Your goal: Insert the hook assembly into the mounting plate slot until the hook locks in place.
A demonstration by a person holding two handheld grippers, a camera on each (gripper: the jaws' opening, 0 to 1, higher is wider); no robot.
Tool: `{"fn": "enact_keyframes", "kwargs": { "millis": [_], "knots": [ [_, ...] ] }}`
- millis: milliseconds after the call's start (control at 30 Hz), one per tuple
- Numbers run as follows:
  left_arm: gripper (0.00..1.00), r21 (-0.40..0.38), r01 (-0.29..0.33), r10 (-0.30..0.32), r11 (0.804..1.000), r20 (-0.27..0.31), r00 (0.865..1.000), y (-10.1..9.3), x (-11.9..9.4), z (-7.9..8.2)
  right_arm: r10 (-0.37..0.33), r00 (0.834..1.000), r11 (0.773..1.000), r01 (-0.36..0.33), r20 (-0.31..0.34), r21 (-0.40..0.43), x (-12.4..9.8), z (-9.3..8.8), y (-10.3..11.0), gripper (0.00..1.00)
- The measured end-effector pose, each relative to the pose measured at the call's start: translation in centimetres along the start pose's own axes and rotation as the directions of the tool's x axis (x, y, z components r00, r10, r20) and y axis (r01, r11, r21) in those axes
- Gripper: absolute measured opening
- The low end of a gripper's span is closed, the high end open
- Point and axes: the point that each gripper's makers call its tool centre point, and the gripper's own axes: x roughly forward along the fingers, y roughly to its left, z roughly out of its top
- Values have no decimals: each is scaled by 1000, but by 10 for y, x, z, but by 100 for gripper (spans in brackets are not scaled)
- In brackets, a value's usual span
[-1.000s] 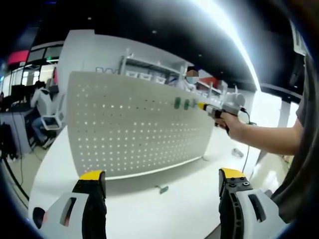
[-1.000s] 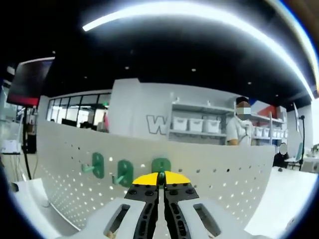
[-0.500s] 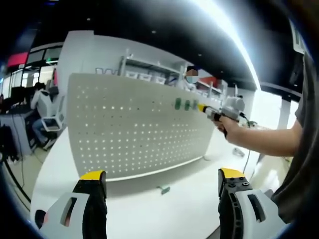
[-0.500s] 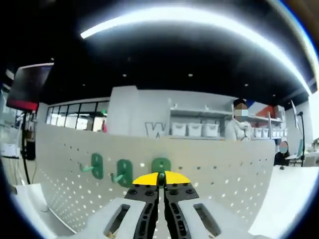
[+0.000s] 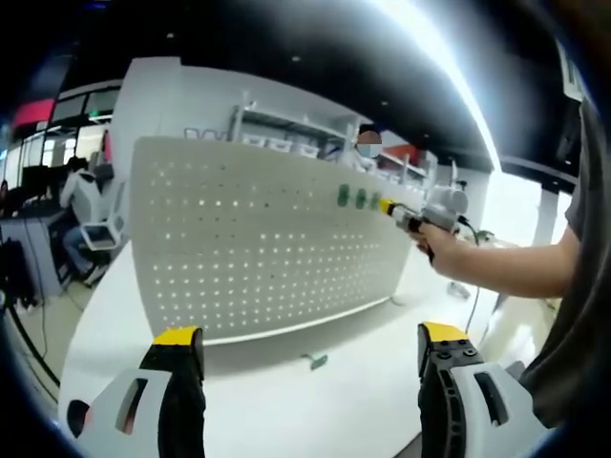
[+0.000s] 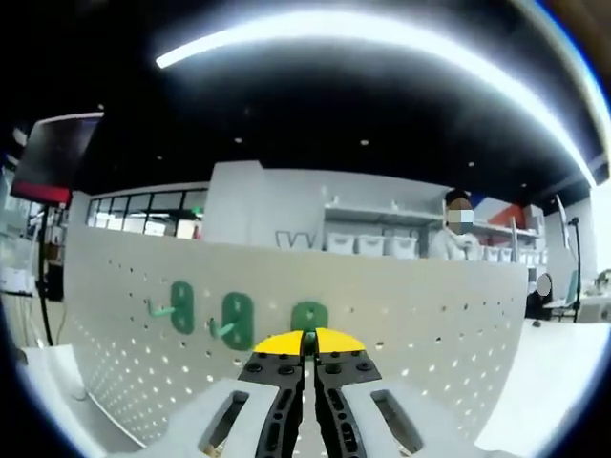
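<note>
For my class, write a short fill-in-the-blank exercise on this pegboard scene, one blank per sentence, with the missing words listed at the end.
1. The hooks on the pegboard are coloured ____.
2. In the right gripper view, the right gripper has its yellow-tipped jaws ____ on a hook.
3. In the left gripper view, the left gripper has its jaws ____.
4. A small loose hook lies on the white ____ below the pegboard.

Missing words: green; shut; open; table

White left gripper point(image 5: 310, 358), black jaws, yellow tips; right gripper point(image 6: 307, 336) alike.
</note>
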Motion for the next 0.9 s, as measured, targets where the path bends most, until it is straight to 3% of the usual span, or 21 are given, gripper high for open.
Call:
{"fn": "enact_keyframes", "kwargs": {
  "millis": [333,433,900],
  "knots": [
    [94,-2,-6,6,1000,5,1000,0,-3,-1,5,998,1000,-6,-55,-18,3,-6,1,1],
    [94,-5,-8,8,1000,8,1000,1,-5,-1,-2,998,1000,2,-70,-2,3,-10,0,9],
    [95,-7,-9,9,1000,-16,1000,1,-13,-9,1,994,1000,-1,-110,3,-17,-5,-2,22]
  ]
}}
